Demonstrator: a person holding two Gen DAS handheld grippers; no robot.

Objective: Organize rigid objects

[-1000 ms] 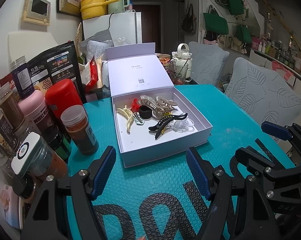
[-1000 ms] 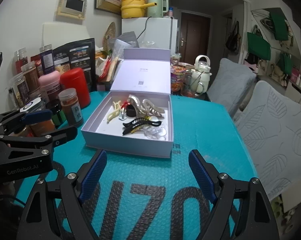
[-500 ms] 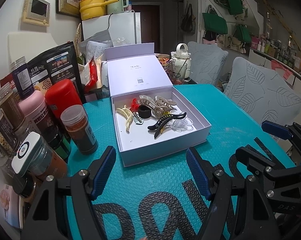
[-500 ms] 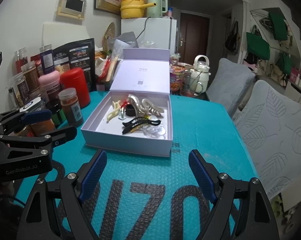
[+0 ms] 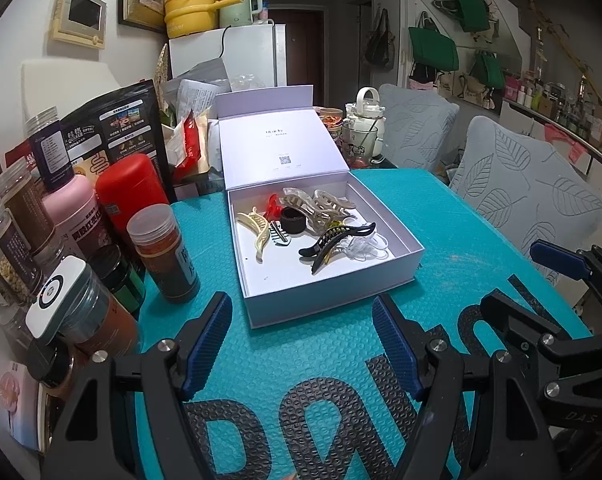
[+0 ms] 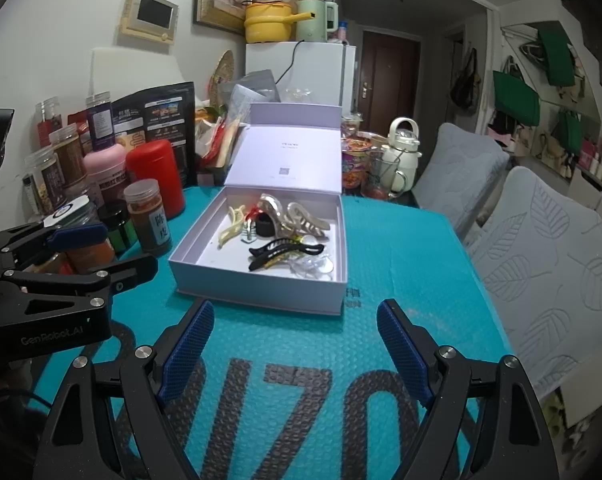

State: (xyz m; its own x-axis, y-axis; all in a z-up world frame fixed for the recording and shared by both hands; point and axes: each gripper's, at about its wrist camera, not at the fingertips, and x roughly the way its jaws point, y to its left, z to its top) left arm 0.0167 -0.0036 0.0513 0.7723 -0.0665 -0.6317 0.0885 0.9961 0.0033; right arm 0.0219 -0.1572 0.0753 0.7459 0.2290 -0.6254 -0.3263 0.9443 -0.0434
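Hair clips all lie inside the open white box. Our left claw and right claw hover before the box, wide open, empty: sorted, or awaiting unloading.

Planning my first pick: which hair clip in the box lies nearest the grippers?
The black claw clip, the only black long one, lies closest to the box's front wall; the cream clip and beige clips sit farther back.
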